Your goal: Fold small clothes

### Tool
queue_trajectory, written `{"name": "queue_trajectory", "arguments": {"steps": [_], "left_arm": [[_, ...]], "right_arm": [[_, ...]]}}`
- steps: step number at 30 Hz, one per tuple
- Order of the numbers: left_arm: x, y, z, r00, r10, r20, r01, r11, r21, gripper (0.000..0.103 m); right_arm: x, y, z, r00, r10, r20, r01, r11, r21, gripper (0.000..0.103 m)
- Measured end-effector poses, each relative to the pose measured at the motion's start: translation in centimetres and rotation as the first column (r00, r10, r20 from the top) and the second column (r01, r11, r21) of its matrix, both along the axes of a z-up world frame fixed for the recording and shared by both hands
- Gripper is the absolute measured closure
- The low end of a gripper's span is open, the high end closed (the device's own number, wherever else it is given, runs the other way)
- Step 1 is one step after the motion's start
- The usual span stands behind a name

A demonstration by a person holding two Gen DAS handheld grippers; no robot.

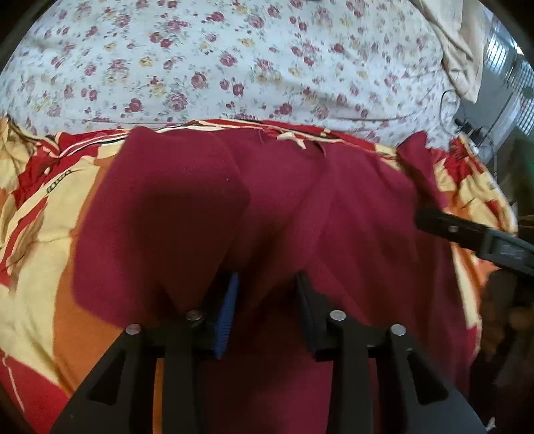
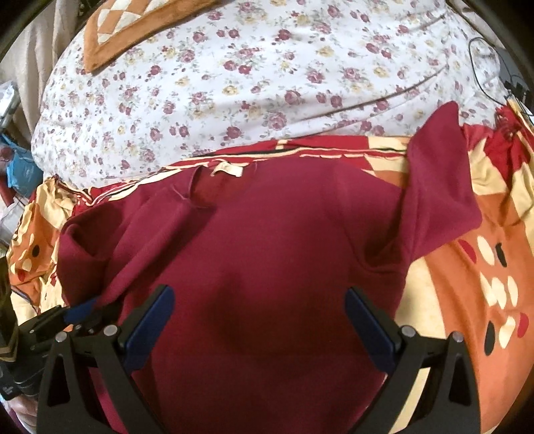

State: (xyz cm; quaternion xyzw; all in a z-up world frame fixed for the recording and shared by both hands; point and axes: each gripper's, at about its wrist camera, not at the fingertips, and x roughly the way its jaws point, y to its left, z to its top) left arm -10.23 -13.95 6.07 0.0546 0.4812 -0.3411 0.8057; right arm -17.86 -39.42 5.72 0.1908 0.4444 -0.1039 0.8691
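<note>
Centrally, the maroon shirt (image 2: 267, 253) lies flat on the patterned blanket (image 2: 467, 300) — left gripper (image 1: 267, 293) pinches a raised fold of it; right gripper (image 2: 260, 300) hovers above, jaws spread.

The maroon shirt (image 2: 273, 240) runs off the frame's bottom edge, hem unseen.

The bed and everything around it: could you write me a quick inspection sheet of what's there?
Surface: white floral bedsheet with a red, orange and cream patterned blanket on top.
Job's things: maroon knit shirt spread out, left sleeve folded inward.
Clutter: brown and cream diamond-patterned cushion.
Grippers: left hand-held gripper pinching shirt fabric; right hand-held gripper open above the shirt.
Cables: thin black cable at the bed's right edge.
Surroundings: beige curtain.
</note>
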Motion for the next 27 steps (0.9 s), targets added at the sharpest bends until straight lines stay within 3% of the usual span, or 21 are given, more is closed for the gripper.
{"name": "queue_trajectory", "arguments": {"steps": [4, 9, 13, 14, 16, 17, 18, 20, 23, 27], "left_arm": [[-0.4, 3.1, 1.9, 0.998, 0.024, 0.058, -0.023, 0.999, -0.033, 0.070], [0.7, 5.5, 1.8, 0.984, 0.098, 0.150, -0.111, 0.991, 0.081, 0.069], [2.7, 7.7, 0.7, 0.979, 0.178, 0.097, -0.187, 0.978, 0.088, 0.069], [3.0, 8.2, 0.5, 0.977, 0.197, 0.085, -0.204, 0.975, 0.086, 0.069], [3.3, 9.1, 0.3, 0.973, 0.222, 0.065, -0.226, 0.972, 0.070, 0.069], [3.4, 9.2, 0.3, 0.972, 0.226, 0.064, -0.231, 0.971, 0.067, 0.069], [3.4, 9.4, 0.3, 0.971, 0.227, 0.068, -0.232, 0.970, 0.067, 0.069], [3.3, 9.5, 0.3, 0.970, 0.228, 0.084, -0.234, 0.969, 0.075, 0.069], [3.5, 9.5, 0.0, 0.969, 0.234, 0.080, -0.240, 0.967, 0.086, 0.069], [3.2, 9.1, -0.4, 0.972, 0.221, 0.078, -0.228, 0.969, 0.096, 0.069]], "right_arm": [[1.2, 0.8, 0.5, 0.997, 0.070, 0.038, -0.071, 0.997, 0.024, 0.000], [5.7, 2.8, 0.9, 0.977, 0.205, 0.064, -0.203, 0.978, -0.039, 0.001], [10.2, 4.9, -0.8, 0.952, 0.305, 0.004, -0.303, 0.947, -0.109, 0.004], [11.4, 5.3, -1.6, 0.948, 0.318, -0.022, -0.318, 0.939, -0.128, 0.011], [13.3, 5.7, -3.6, 0.941, 0.329, -0.081, -0.338, 0.931, -0.139, 0.045], [14.0, 5.7, -4.7, 0.935, 0.343, -0.089, -0.350, 0.933, -0.086, 0.067], [13.8, 5.5, -4.7, 0.943, 0.327, -0.062, -0.331, 0.940, -0.082, 0.072], [13.0, 5.3, -3.9, 0.949, 0.315, -0.021, -0.315, 0.945, -0.086, 0.097], [10.8, 3.5, -1.3, 0.958, 0.280, 0.053, -0.277, 0.959, -0.062, 0.097], [6.3, -0.9, 2.1, 0.979, 0.151, 0.138, -0.144, 0.988, -0.061, 0.097]]}}
